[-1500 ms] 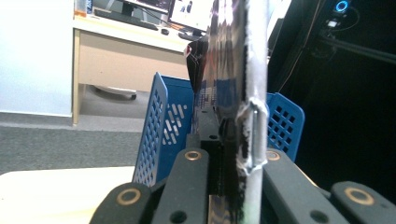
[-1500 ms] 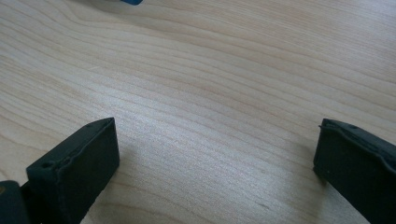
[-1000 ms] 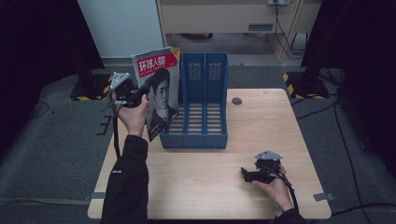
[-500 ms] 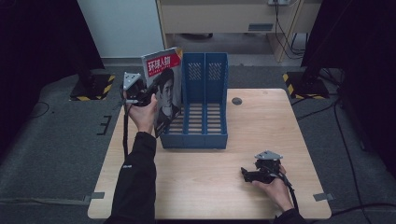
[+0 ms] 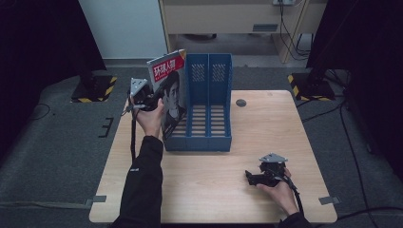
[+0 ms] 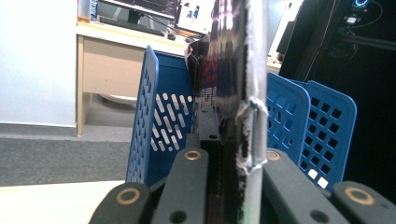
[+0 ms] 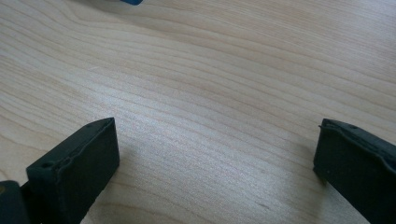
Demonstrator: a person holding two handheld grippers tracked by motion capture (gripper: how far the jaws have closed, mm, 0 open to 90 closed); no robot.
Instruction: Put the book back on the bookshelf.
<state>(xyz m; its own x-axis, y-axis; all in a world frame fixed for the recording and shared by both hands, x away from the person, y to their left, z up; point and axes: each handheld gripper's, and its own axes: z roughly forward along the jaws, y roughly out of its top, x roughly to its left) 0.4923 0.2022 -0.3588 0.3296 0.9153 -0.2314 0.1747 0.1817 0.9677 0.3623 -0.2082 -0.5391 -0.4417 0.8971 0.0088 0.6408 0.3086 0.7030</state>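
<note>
A magazine (image 5: pixel 169 90) with a red title band and a portrait cover stands upright at the left wall of the blue two-slot file rack (image 5: pixel 207 104). My left gripper (image 5: pixel 151 102) is shut on its spine edge; in the left gripper view the magazine (image 6: pixel 233 88) runs edge-on between the black jaws, with the rack (image 6: pixel 154 112) just behind it. My right gripper (image 5: pixel 249 176) rests low on the table near the front right, jaws wide apart over bare wood (image 7: pixel 210 116), holding nothing.
The wooden table (image 5: pixel 252 128) carries the rack at its back centre. A small dark round disc (image 5: pixel 241 102) lies right of the rack. Grey carpet surrounds the table; a desk and dark stands sit behind.
My left hand has carried the magazine rightward and lower, bringing it up against the rack's left side. The right hand has stayed put.
</note>
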